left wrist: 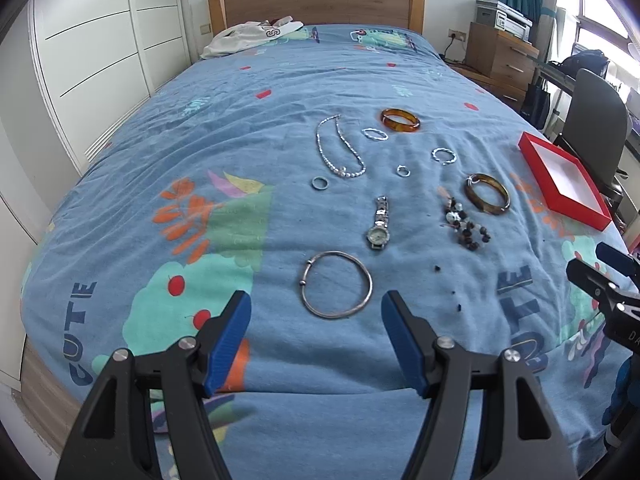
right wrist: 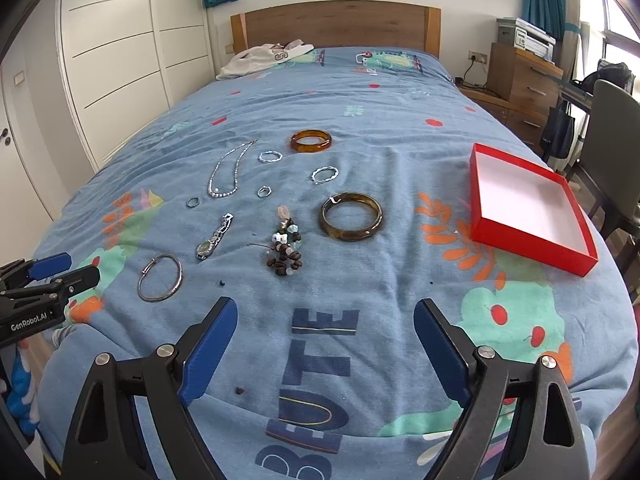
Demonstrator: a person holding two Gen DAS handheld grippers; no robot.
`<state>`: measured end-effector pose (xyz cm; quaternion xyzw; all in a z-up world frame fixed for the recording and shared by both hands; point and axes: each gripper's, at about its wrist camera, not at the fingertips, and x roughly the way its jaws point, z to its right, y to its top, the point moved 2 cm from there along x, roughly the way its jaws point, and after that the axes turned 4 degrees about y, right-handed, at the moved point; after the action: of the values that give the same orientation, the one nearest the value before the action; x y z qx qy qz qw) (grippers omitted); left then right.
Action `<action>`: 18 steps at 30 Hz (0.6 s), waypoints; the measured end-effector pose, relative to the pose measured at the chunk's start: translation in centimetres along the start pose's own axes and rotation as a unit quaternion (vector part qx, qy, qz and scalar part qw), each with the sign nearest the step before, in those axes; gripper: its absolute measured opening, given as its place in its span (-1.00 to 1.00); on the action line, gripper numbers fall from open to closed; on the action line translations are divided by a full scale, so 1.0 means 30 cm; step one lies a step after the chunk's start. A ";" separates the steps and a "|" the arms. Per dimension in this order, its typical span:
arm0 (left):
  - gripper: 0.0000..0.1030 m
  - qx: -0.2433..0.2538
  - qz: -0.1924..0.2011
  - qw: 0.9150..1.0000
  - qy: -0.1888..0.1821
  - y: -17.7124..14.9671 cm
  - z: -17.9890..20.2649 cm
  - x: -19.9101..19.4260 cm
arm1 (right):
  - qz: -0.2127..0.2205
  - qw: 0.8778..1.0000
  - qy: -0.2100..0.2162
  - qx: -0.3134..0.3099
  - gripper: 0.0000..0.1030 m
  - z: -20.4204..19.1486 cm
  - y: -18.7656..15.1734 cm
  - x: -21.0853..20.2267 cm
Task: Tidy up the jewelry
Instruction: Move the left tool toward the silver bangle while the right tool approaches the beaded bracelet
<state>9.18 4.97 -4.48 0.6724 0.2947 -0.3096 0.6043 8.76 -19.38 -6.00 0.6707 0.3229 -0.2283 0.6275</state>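
Note:
Jewelry lies spread on the blue bedspread. A thin silver bangle [left wrist: 337,285] [right wrist: 160,278] lies nearest, just beyond my open left gripper [left wrist: 316,304]. Behind it are a silver watch [left wrist: 379,224] [right wrist: 214,236], a dark bead bracelet [left wrist: 466,222] [right wrist: 286,250], a brown bangle [left wrist: 487,193] [right wrist: 351,216], an amber bangle [left wrist: 400,120] [right wrist: 311,141], a pearl necklace [left wrist: 340,148] [right wrist: 228,174] and several small silver rings. An empty red box [left wrist: 564,178] [right wrist: 528,208] sits at the right. My right gripper [right wrist: 325,312] is open and empty over the bed's near edge.
A white garment [left wrist: 248,38] lies by the wooden headboard [right wrist: 336,26]. White wardrobes [left wrist: 92,52] stand left of the bed. A wooden dresser [right wrist: 524,80] and a grey chair [right wrist: 612,152] stand right. Small dark loose beads [right wrist: 239,390] lie on the bedspread.

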 end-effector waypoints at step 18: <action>0.27 0.013 -0.024 0.998 -0.056 0.003 0.041 0.139 | -0.023 1.000 0.014 -0.014 0.62 -0.043 0.002 0.086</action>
<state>11.83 3.83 -7.73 0.6547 0.2720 -0.3651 0.6034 10.44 -17.71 -7.67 0.6573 0.3502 -0.2292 0.6267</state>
